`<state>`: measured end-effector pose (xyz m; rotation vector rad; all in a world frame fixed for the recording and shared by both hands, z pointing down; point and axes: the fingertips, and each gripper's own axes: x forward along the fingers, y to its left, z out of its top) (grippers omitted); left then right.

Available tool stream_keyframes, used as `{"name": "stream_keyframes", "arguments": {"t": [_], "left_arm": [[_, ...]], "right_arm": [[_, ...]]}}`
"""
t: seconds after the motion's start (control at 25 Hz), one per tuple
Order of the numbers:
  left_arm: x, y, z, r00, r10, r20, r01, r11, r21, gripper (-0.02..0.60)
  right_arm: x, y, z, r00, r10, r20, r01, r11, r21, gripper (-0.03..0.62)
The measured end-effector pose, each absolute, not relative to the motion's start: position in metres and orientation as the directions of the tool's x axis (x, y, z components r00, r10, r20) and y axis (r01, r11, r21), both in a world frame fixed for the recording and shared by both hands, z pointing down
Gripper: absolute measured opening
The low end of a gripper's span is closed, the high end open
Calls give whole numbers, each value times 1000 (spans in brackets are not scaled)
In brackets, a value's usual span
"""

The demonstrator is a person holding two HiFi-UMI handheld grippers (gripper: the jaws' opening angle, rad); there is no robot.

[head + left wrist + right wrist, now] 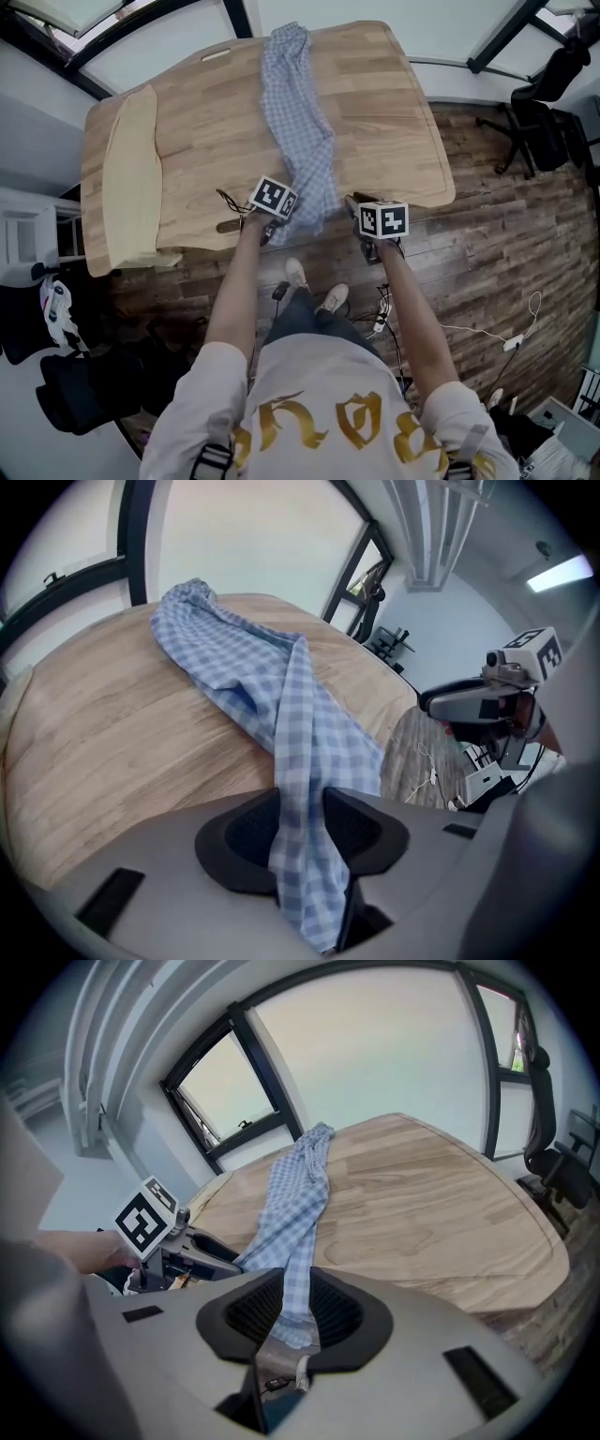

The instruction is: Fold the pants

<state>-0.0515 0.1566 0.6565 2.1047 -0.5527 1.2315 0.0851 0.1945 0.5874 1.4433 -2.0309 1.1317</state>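
Blue-and-white checked pants [302,112] lie bunched in a long strip across the wooden table [394,122], running from its far edge to its near edge. My left gripper [281,214] is at the near end of the strip. In the left gripper view the pants [281,696] run between the dark pads, with my left gripper [300,832] shut on them. My right gripper [354,208] sits just right of the same end. In its own view the pants [292,1199] pass through the jaws of my right gripper [286,1312], which pinch a narrow edge of the cloth.
A pale yellow folded piece [131,178] lies along the table's left side. Both grippers hang at the table's near edge over the wood floor [487,272]. A black office chair [539,112] stands at the right. Cables [511,339] lie on the floor.
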Motion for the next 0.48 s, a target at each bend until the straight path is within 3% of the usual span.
{"name": "stream_keyframes", "arguments": {"t": [0.24,0.48], "left_arm": [[-54,148,660,486,-77,871,-677,-663,320,64],[-48,160,641,534,-101,840,-674,-650,350,51]], "right_arm": [[69,192,599,-406,-548,732,-906,137,-400,101],[72,202,605,-400,-546,737,-907,117,-406,96]]}}
